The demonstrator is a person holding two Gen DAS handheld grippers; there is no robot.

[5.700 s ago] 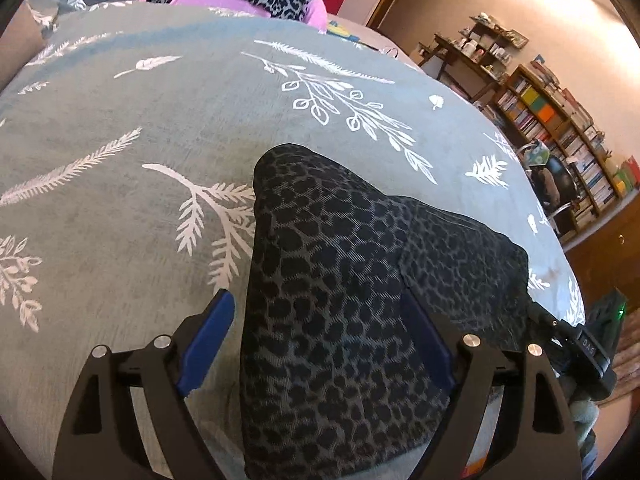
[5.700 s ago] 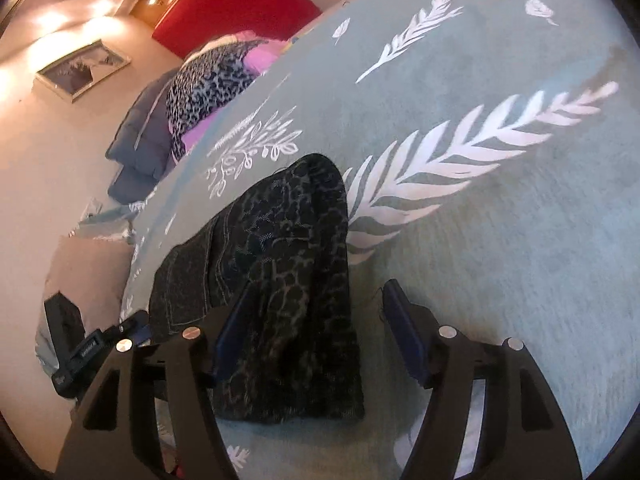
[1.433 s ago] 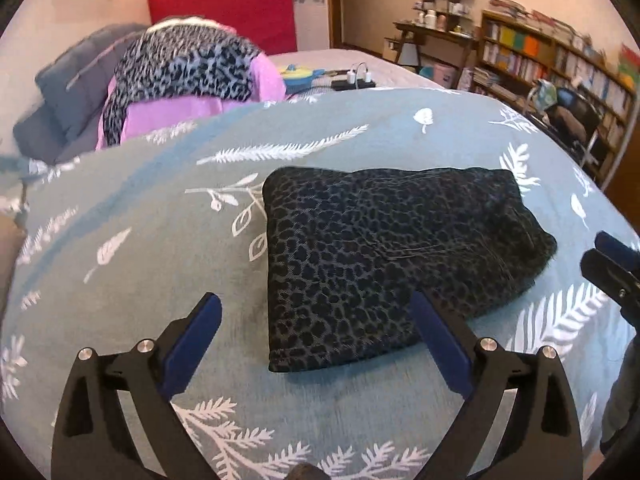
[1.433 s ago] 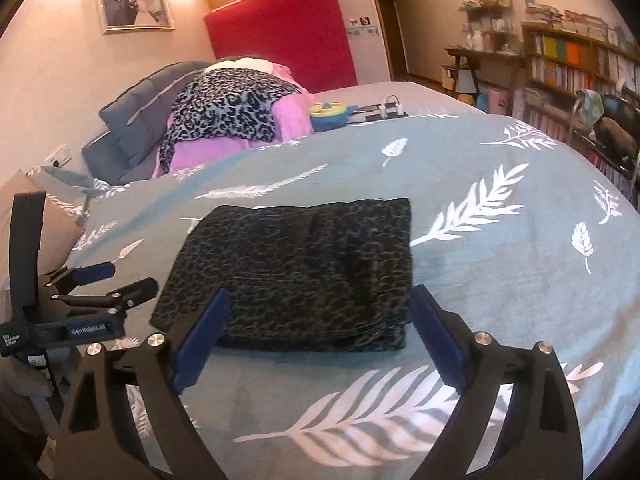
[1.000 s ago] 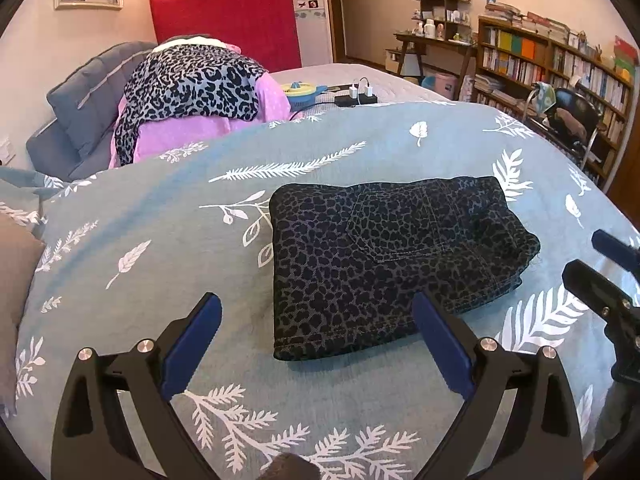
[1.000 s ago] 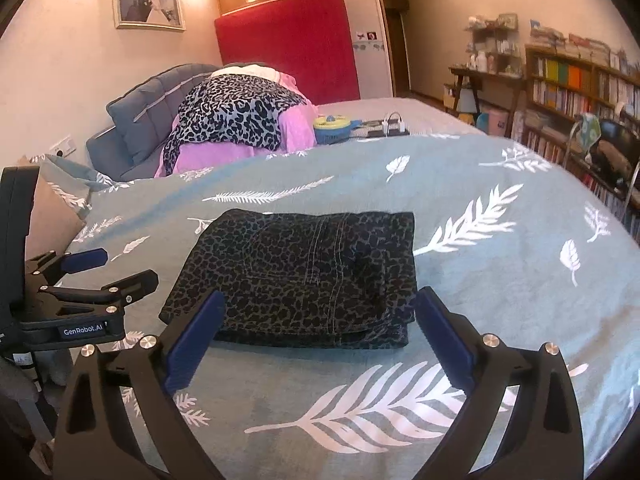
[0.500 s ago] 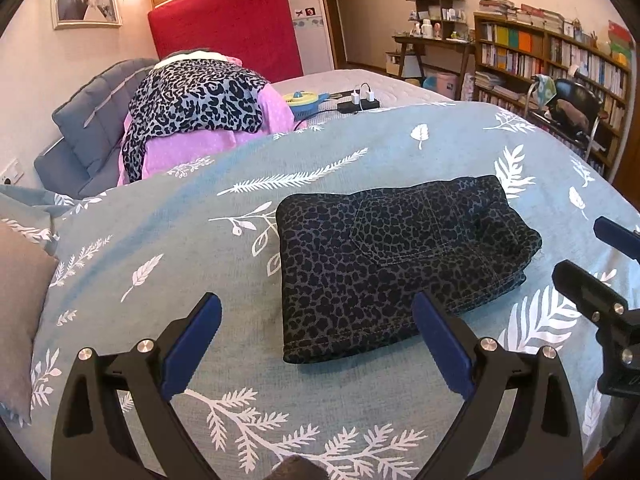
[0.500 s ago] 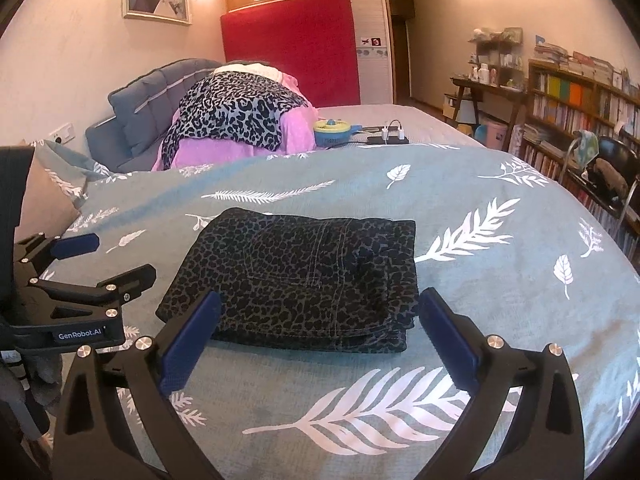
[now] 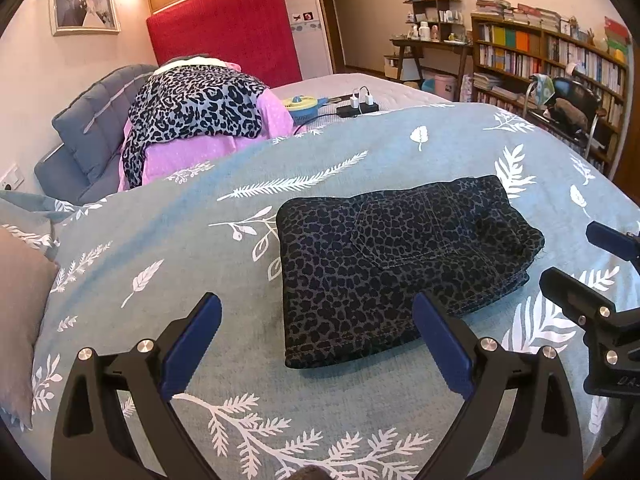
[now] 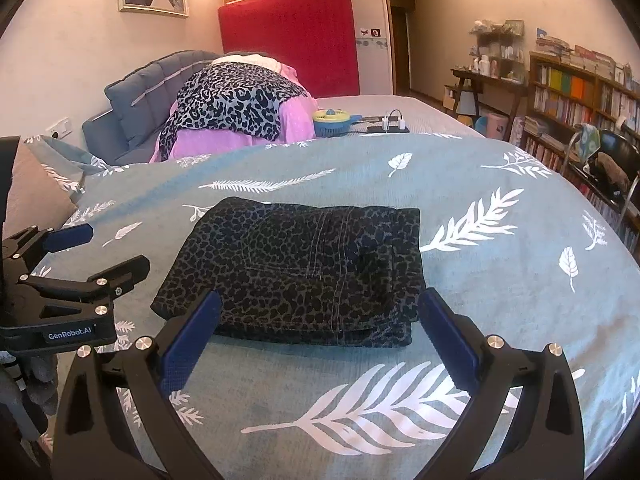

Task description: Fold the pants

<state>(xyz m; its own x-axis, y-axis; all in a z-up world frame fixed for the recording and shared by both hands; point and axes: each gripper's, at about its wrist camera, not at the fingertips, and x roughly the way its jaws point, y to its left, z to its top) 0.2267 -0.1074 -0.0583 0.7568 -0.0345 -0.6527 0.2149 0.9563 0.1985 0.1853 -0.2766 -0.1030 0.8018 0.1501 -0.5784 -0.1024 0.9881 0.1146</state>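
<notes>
The dark leopard-print pants point(image 9: 400, 264) lie folded into a compact rectangle on the teal leaf-print bedspread point(image 9: 160, 240). They also show in the right wrist view point(image 10: 304, 268). My left gripper point(image 9: 316, 332) is open and empty, held above the bed short of the pants' near left corner. My right gripper point(image 10: 318, 328) is open and empty, held back from the pants' near edge. Each gripper shows in the other's view: the right one point(image 9: 592, 272) at the far right, the left one point(image 10: 84, 252) at the far left.
A pile of pink and leopard-print bedding point(image 9: 196, 120) lies against the grey headboard point(image 9: 88, 132). A yellow-blue fan and a power strip with chargers point(image 9: 352, 106) sit at the far side of the bed. Bookshelves and a chair point(image 9: 560, 92) stand to the right. A beige pillow point(image 9: 20, 312) lies at left.
Both grippers have let go of the pants and drawn back and up from the bed. The folded pants stay in place and look smaller and farther off.
</notes>
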